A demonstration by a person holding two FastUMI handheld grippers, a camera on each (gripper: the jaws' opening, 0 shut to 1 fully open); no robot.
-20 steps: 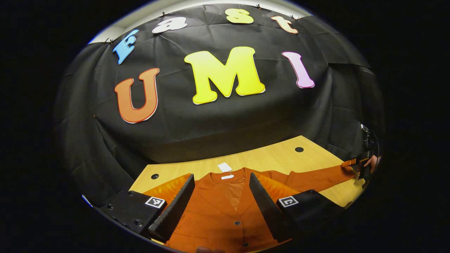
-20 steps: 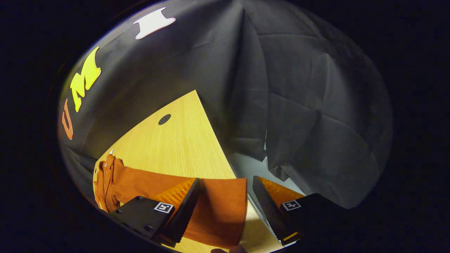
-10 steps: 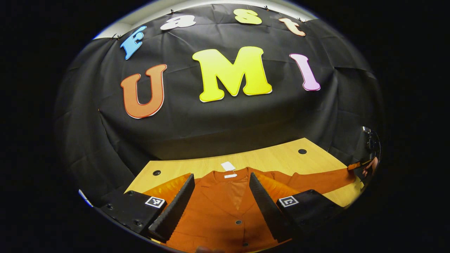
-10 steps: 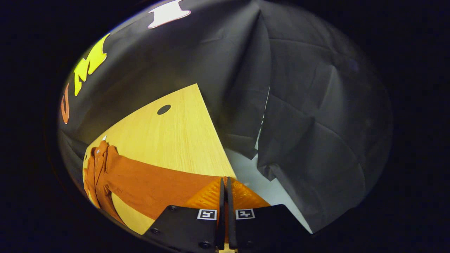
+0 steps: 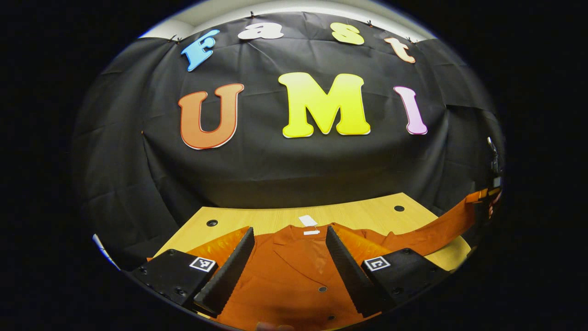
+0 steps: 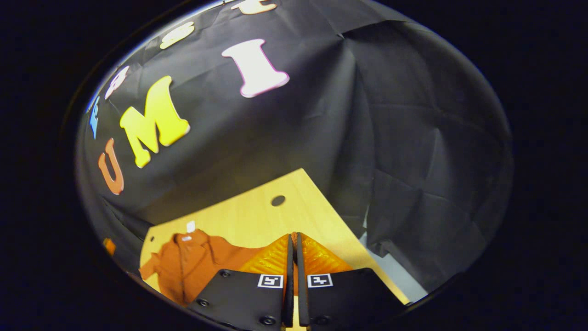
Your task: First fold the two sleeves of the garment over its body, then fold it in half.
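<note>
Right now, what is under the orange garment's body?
The wooden table lies under the garment, bare around the collar and beyond the lifted sleeve. Whatever may sit beneath the cloth itself is covered.

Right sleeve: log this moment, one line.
sleeve: lifted off table | right hand-held gripper: shut on sleeve | left hand-held gripper: open over garment

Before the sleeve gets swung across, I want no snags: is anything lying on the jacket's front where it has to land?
Nothing visible does. The right gripper is shut on the sleeve, lifted off the table. The jacket front lies bare, though the left gripper hangs open above it.
</note>
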